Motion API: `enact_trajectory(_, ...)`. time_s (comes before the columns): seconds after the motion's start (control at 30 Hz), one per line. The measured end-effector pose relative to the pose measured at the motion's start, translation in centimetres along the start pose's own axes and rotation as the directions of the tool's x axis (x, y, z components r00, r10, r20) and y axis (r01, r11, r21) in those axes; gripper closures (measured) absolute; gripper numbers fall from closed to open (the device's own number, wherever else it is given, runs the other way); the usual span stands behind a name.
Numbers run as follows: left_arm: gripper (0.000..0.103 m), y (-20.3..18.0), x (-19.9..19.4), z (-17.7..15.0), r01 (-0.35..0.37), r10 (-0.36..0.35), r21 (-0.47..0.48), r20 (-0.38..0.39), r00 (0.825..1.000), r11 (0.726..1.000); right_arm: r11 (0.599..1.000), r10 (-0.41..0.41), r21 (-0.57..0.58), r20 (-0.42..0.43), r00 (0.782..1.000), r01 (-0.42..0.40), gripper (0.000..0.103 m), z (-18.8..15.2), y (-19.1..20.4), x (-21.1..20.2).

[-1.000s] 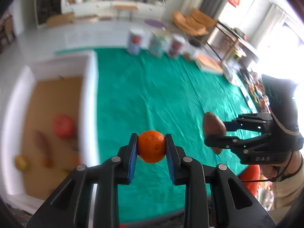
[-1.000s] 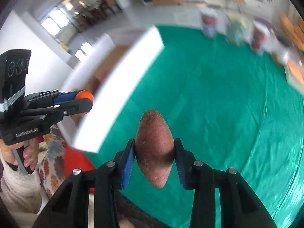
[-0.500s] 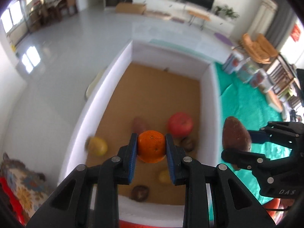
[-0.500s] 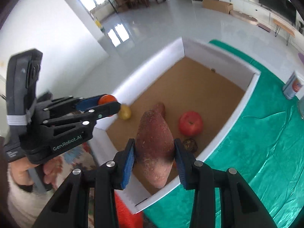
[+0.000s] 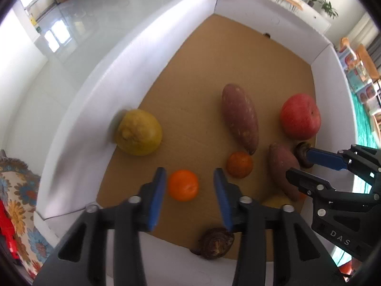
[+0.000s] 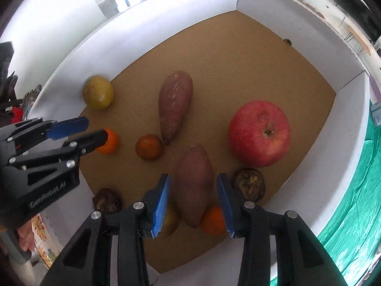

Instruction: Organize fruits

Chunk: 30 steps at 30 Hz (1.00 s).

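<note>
Both my tools are released: left tool straddles the orange; right tool straddles the sweet potato, lengthwise between its fingers.

The box had matt brown cardboard flooring and smooth white walls; the apple looked glossy, the sweet potato rough-skinned, the cloth shiny green.

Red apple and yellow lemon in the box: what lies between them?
The longer sweet potato lies between red apple and yellow lemon, in both wrist views.
</note>
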<state>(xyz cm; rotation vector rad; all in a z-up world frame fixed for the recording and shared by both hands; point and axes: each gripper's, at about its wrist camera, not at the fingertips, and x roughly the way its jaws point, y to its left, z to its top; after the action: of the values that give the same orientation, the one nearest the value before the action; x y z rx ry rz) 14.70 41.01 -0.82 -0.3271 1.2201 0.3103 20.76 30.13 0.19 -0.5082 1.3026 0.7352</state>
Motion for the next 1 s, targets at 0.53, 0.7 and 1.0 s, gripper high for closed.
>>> enact_trajectory(0.53,0.0,-2.8,-19.2,-7.6,-0.185,0.253,-0.175,0.588,0.768,0.967,0.999,-0.024,-0.026,0.466,0.885,0.041,0.0,-9.8,1.7,-22.3)
enact_trajectory(0.7,0.001,-1.5,-17.8,-10.9,-0.159,0.28,-0.264,0.527,0.803,0.951,0.998,-0.047,0.057,0.488,0.872,0.022,0.001,-13.9,1.2,-19.5)
enact_trajectory(1.0,0.001,-2.1,-16.4,-11.6,-0.208,0.284,-0.207,0.475,0.833,0.956,0.996,-0.089,0.042,0.474,0.876,0.078,0.001,-14.1,2.2,-17.5)
